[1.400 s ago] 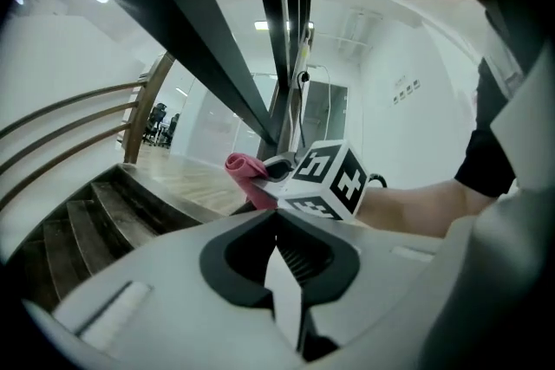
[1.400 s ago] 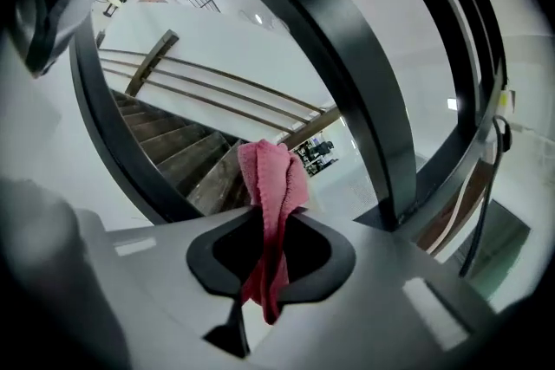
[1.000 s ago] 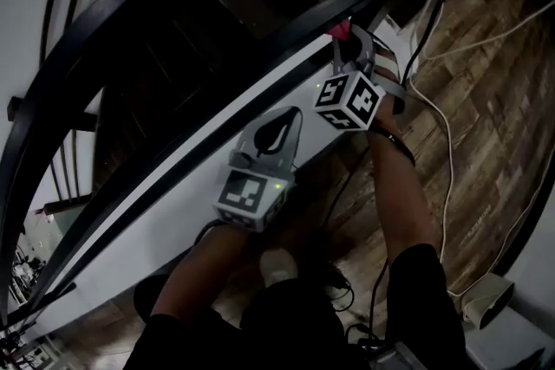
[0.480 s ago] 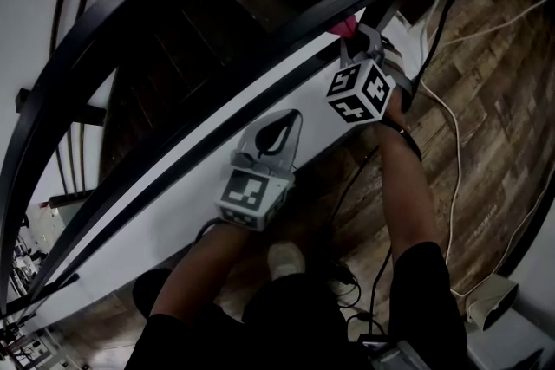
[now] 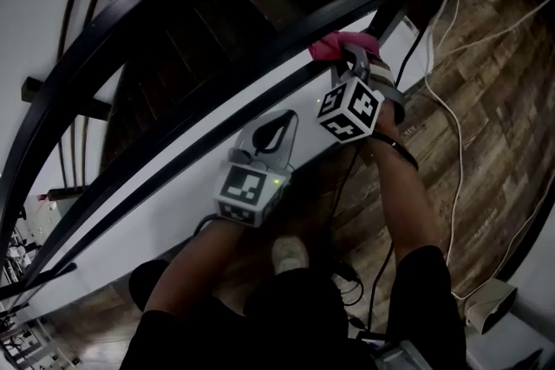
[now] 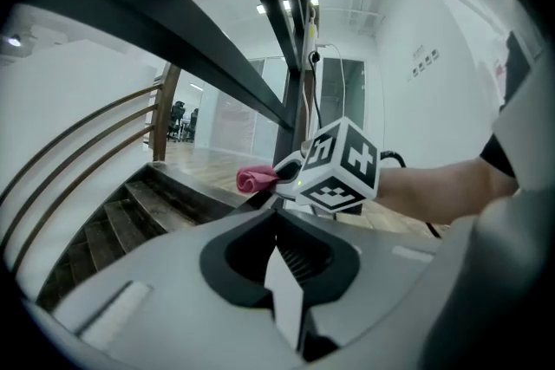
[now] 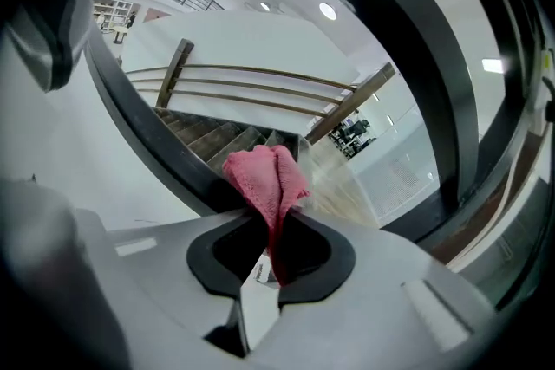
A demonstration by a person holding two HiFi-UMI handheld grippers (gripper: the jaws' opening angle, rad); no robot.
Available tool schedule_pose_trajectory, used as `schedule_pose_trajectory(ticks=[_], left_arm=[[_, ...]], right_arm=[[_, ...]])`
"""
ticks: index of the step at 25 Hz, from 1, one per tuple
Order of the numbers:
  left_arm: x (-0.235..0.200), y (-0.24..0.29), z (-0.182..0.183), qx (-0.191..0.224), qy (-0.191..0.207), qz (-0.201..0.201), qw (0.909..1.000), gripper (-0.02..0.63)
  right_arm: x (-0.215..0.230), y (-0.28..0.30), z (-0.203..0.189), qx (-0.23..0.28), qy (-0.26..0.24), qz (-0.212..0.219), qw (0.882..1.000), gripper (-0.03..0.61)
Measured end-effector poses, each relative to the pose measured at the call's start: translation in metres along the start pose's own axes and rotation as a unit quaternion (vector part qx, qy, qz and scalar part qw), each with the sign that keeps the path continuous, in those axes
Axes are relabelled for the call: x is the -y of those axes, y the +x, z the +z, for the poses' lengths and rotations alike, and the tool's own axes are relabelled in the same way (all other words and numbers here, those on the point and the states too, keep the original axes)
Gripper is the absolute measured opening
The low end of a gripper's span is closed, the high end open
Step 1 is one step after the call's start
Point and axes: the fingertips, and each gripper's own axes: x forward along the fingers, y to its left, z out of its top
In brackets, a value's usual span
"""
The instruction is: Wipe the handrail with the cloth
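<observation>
Pinching the pink cloth [image 5: 340,46], the right gripper [image 5: 351,62] is pressing it onto the black handrail [image 5: 260,87] near the rail's upper end in the head view. The left gripper [image 5: 277,127] is sitting lower along the same rail, over the white stair panel [image 5: 173,204]; contact is not readable. A white cable [image 5: 447,126] is trailing across the wood floor [image 5: 486,100].

Left gripper view: the left gripper [image 6: 282,260] is showing its jaws pressed together with nothing between them. Ahead, the right gripper [image 6: 290,178] is holding the cloth [image 6: 254,179] against the handrail [image 6: 173,48], with the stair treads [image 6: 130,204] beyond.

Right gripper view: the right gripper [image 7: 264,260] is clamping the cloth [image 7: 269,173], and the bunched end is sticking out past the jaws and lying on the handrail [image 7: 156,143].
</observation>
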Motion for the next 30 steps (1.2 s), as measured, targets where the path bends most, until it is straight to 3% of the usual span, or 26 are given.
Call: schedule_pose_trajectory(ticks=[6, 14, 22, 30], left_arm=[[-0.008, -0.019, -0.017, -0.011, -0.023, 0.023, 0.9994, 0.0], [-0.018, -0.049, -0.031, -0.032, -0.02, 0.029, 0.9989, 0.0], [-0.028, -0.091, -0.052, -0.068, -0.007, 0.036, 0.997, 0.0], [-0.036, -0.124, -0.07, -0.107, 0.025, 0.031, 0.9934, 0.0]], right_arm=[[-0.017, -0.008, 0.016, 0.014, -0.011, 0.013, 1.0, 0.04], [-0.054, -0.026, 0.043, 0.046, 0.07, 0.106, 0.991, 0.04], [-0.113, -0.058, 0.082, 0.087, 0.051, 0.163, 0.981, 0.04], [-0.154, -0.075, 0.11, 0.102, 0.007, 0.186, 0.977, 0.04]])
